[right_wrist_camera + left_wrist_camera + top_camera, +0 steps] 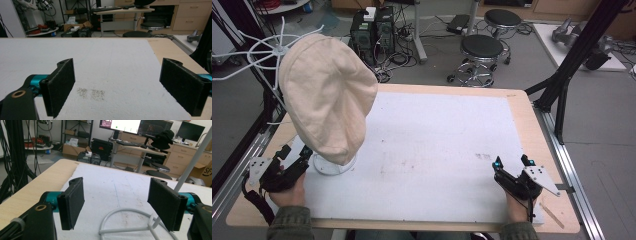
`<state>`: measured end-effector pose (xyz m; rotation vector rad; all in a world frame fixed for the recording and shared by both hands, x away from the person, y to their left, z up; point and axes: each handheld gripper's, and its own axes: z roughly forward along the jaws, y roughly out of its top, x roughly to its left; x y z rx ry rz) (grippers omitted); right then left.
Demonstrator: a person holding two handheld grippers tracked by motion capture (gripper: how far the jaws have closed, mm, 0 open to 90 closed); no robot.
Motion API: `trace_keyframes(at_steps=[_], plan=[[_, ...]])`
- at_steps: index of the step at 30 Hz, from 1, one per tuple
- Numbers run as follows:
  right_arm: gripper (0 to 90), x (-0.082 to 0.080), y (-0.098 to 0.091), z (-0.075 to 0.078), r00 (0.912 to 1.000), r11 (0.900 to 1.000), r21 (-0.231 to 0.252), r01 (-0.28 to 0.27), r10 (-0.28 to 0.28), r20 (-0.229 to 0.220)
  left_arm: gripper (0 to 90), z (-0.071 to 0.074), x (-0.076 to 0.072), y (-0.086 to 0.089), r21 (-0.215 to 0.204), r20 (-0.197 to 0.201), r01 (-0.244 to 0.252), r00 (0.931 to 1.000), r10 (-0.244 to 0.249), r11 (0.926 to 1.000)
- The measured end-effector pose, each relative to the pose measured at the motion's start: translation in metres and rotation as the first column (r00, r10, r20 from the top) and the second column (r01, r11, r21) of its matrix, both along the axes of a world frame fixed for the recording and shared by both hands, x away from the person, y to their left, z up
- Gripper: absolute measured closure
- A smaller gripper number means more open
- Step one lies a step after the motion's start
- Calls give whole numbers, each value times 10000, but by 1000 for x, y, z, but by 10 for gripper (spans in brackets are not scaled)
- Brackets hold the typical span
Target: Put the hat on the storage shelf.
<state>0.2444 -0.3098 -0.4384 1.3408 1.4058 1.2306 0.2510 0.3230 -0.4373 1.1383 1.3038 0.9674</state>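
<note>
Both tongs stand apart, gripping nothing: left tongs (296, 156) beside the stand's round white wire base (125, 220), right tongs (512, 161) over the white foam-topped bench (437, 150). Soft cream cloth hat (328, 97) droops over the stand

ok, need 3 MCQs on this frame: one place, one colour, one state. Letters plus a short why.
1. Where does the hat sit?
A. On the white stand at the table's left
B. Flat on the table's right
C. On a stool

2. What colour is the hat?
A. Black
B. Cream
C. Red

3. How do the right hand-held gripper jaws stand?
A. Shut on the hat
B. Shut, empty
C. Open, empty

Key: A, it hangs on the stand near the left hand-held gripper; B, pale cream cloth; C, wide gap with bare white board between.
</note>
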Motion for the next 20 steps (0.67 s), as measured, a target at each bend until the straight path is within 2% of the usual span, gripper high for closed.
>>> trace_keyframes(at_steps=[8, 13, 20], plan=[[120, -1, -4, 0, 9999, 9999, 82, 114, -114, -8, 292, 0, 1, 0, -27, -28, 40, 10000, -40, 10000], [120, 0, -2, -1, 9999, 10000, -47, -33, 32, -135, 292, -1, 1, 0, -46, -46, 76, 10000, -76, 10000], [114, 0, 1, -1, 9994, 9996, 20, -270, 270, -238, 292, -1, 2, 0, -90, -72, 90, 9999, -91, 9999]])
